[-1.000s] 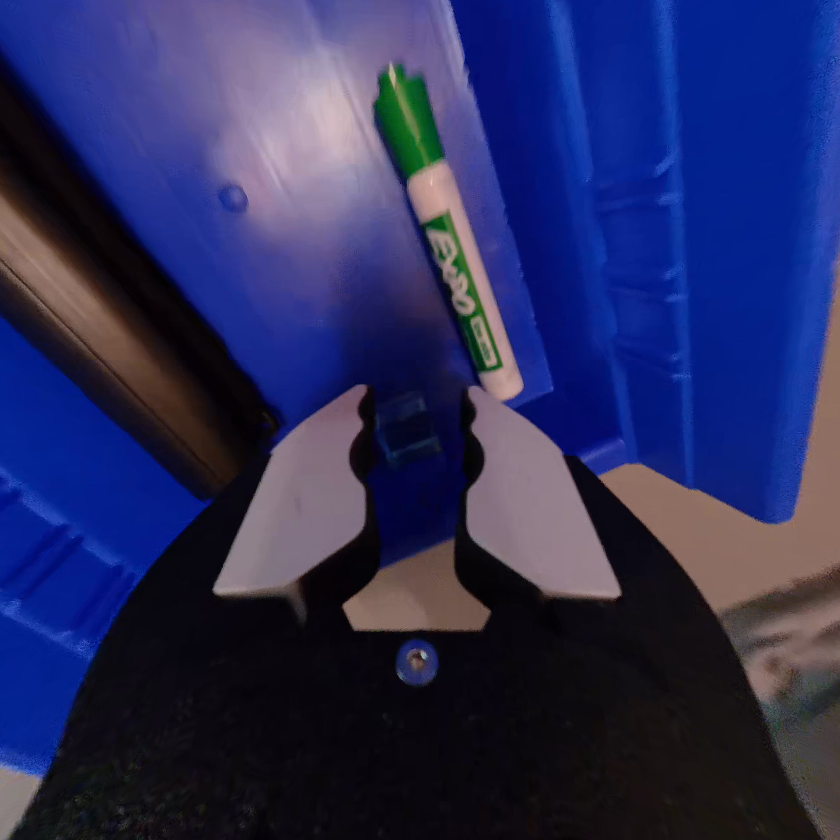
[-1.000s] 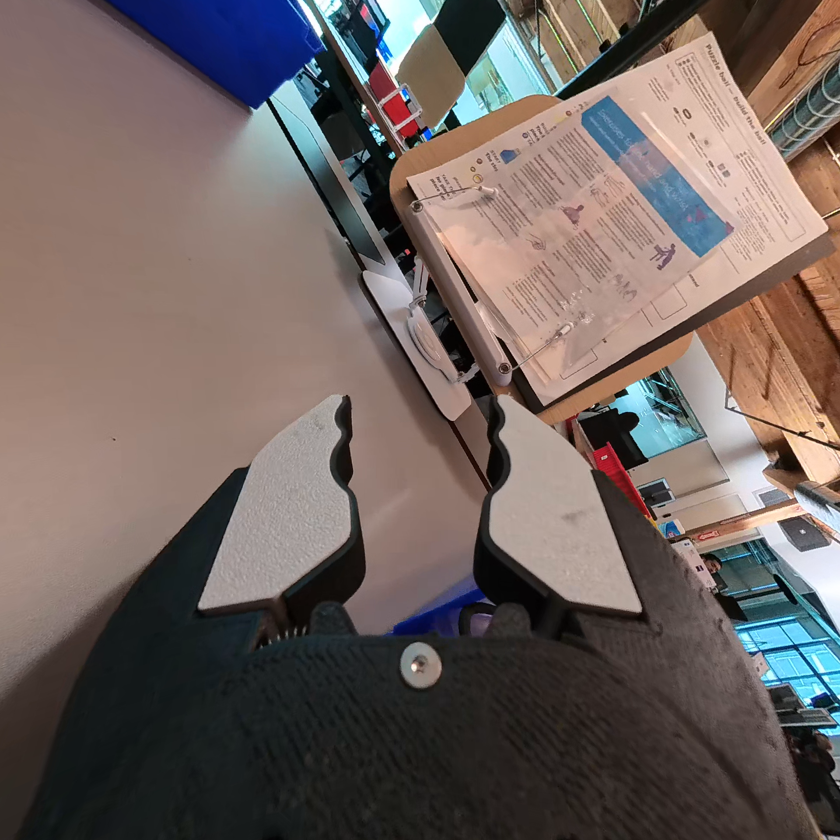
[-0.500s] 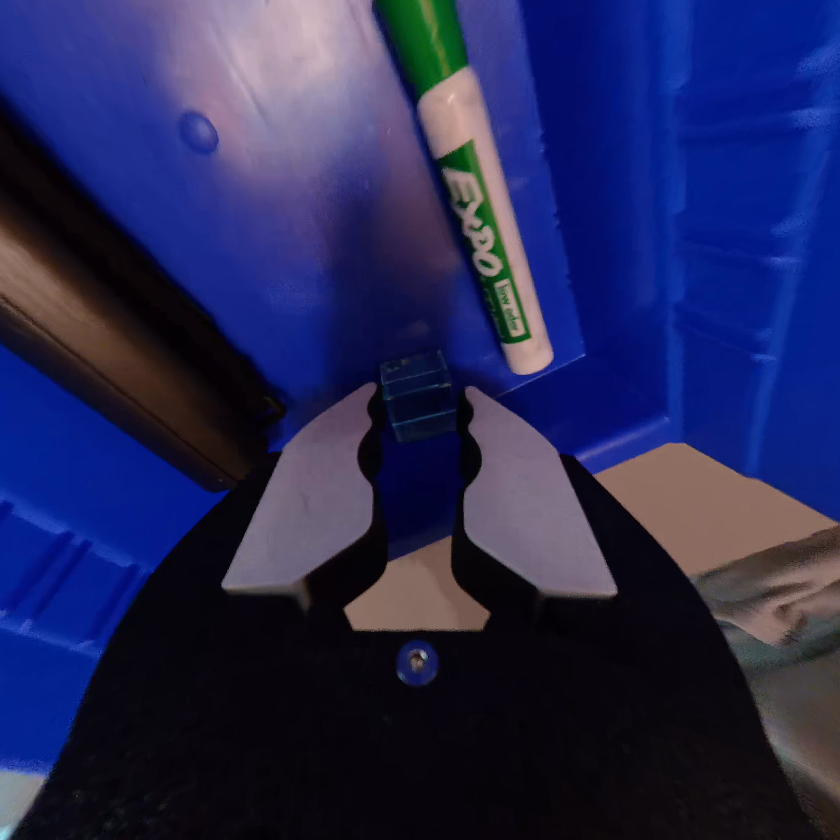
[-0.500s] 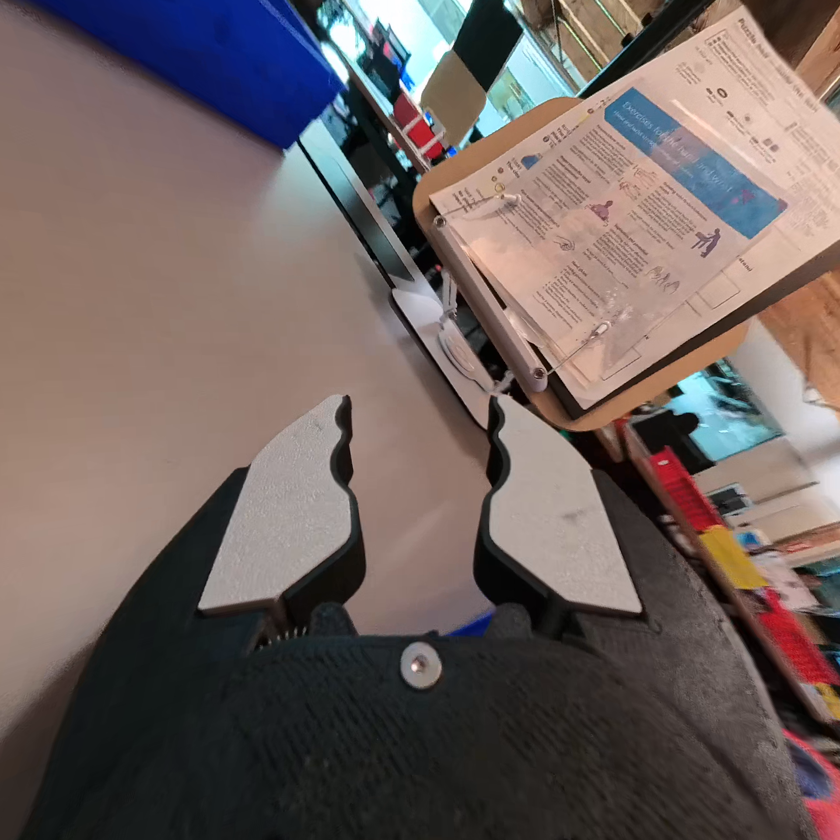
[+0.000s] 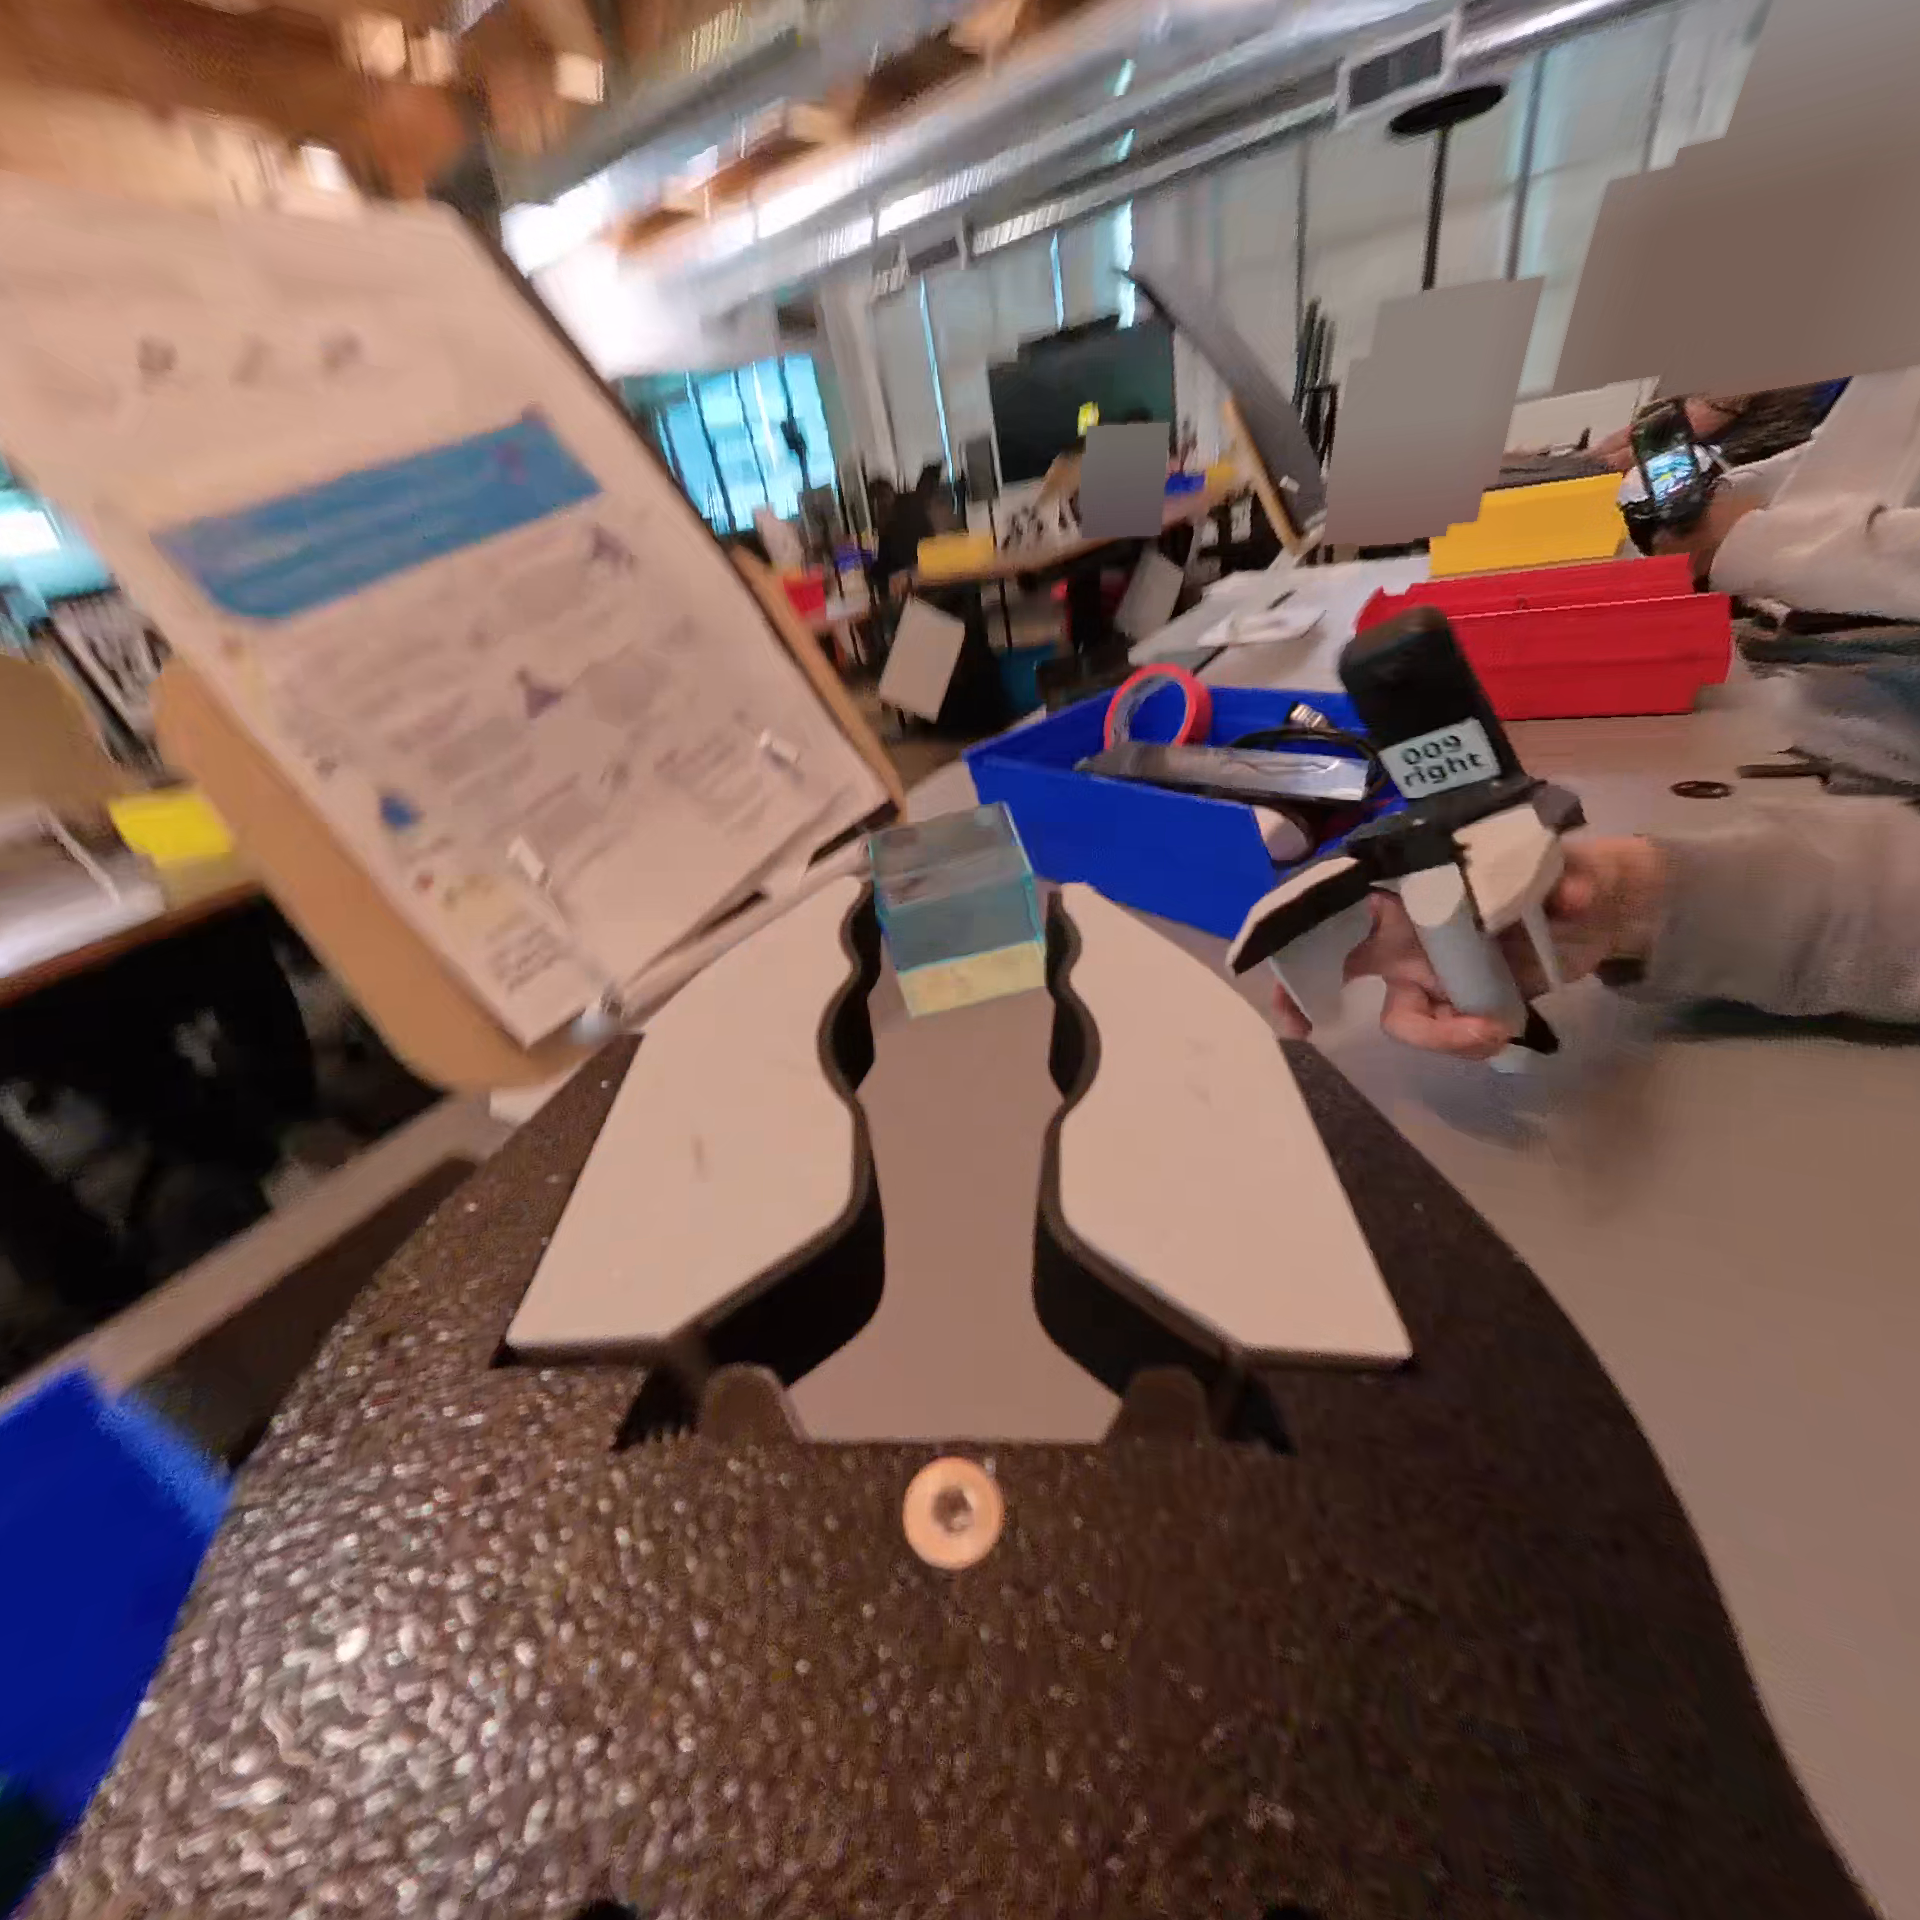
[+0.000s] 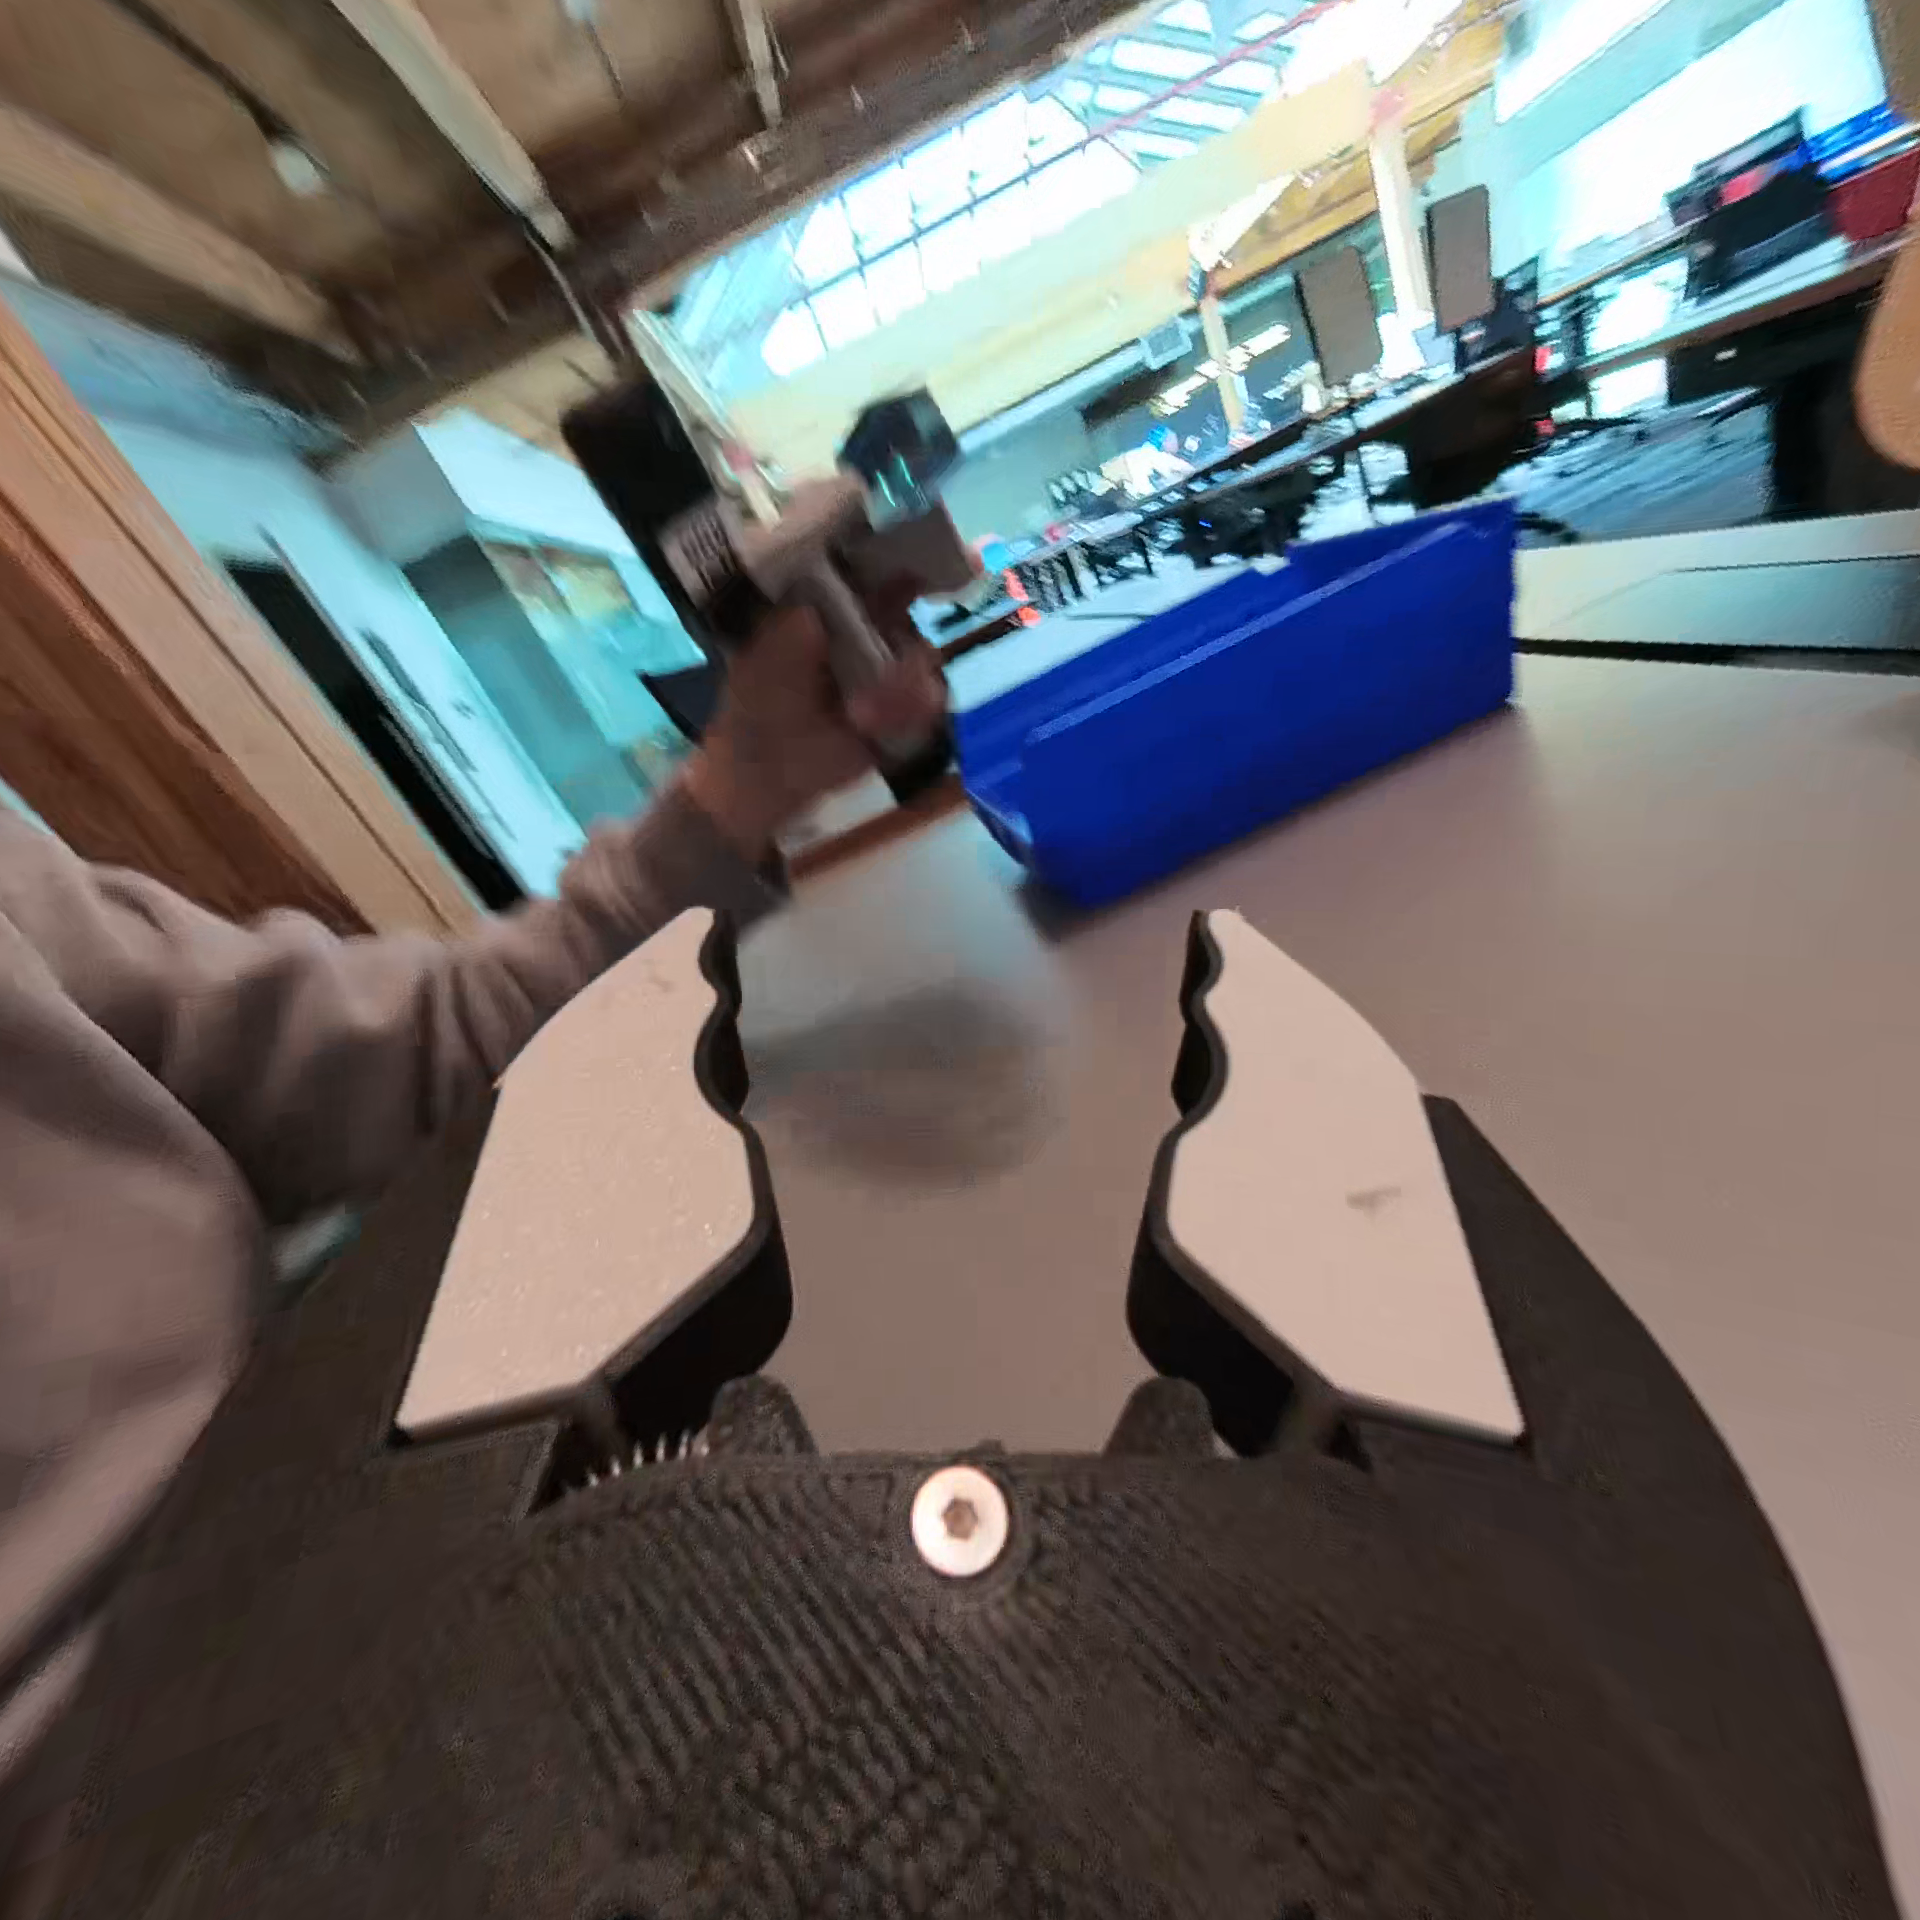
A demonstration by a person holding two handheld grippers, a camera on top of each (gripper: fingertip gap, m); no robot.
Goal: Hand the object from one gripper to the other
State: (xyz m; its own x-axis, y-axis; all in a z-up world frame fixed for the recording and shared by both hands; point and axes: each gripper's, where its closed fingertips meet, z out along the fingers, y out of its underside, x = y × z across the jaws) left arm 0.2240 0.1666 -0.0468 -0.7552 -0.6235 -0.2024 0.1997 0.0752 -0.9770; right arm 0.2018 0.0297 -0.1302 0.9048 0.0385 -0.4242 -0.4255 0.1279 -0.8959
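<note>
My left gripper (image 5: 956,920) is shut on a small clear bluish cube (image 5: 951,904), pinched between the fingertips and held up over the grey table (image 5: 1558,1299). The right gripper (image 5: 1288,956) shows farther right in the left wrist view, held in a hand, fingers pointing toward the cube and a short way off. In the right wrist view my right gripper (image 6: 961,925) is open and empty above the table. The left gripper (image 6: 883,540) shows there blurred at the upper middle, with the cube (image 6: 896,490) at its tip.
A blue bin (image 5: 1122,831) with a red tape ring and dark items stands behind the cube. Red bins (image 5: 1558,644) are farther right. An instruction sheet on a tilted board (image 5: 416,623) stands at left. Another blue bin (image 6: 1247,717) sits on the table beyond the right gripper. There is about 20 cm between the tips of the two grippers.
The left gripper closed on the cube inside the blue bin and lifted it out over the table. The right gripper swung round to face the left one and opened wider.
</note>
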